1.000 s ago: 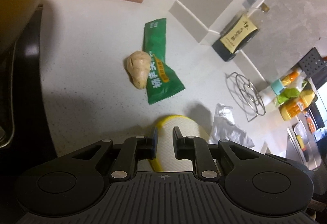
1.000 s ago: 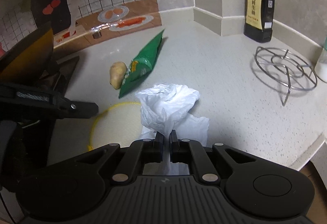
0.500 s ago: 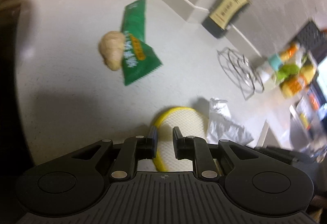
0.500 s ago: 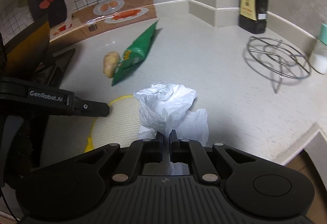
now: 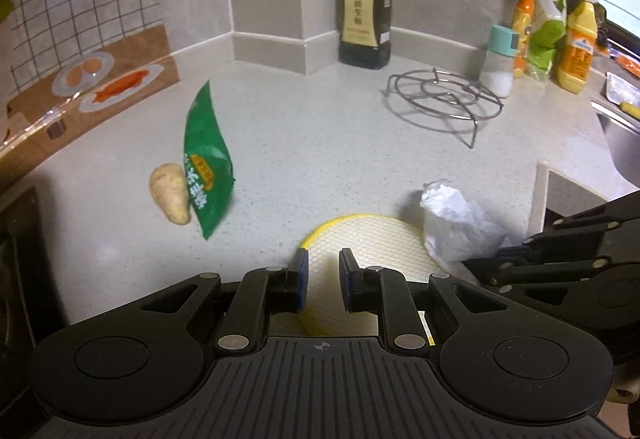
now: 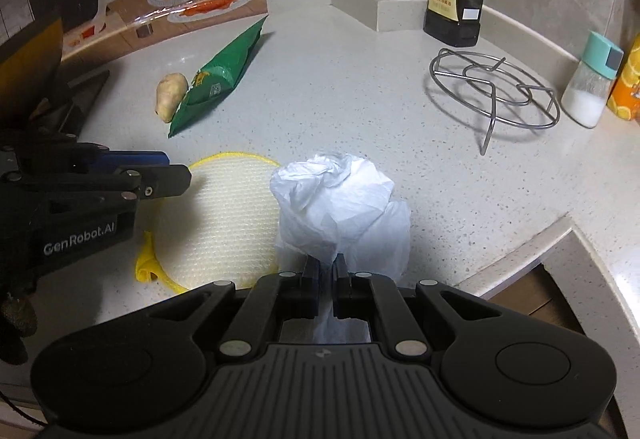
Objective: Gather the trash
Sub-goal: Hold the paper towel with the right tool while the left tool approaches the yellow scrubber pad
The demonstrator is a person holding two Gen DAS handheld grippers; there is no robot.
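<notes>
White plastic bag is pinched in the right gripper, beside the yellow mat. Left gripper hangs over that mat, jaws slightly apart and opening, empty. Green wrapper lies by a ginger root.

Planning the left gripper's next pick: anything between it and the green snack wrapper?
Nothing visible. Bare counter lies between the left gripper, jaws opening over the yellow-rimmed mat, and the green snack wrapper. The ginger piece touches the wrapper's far side, off that path.
</notes>
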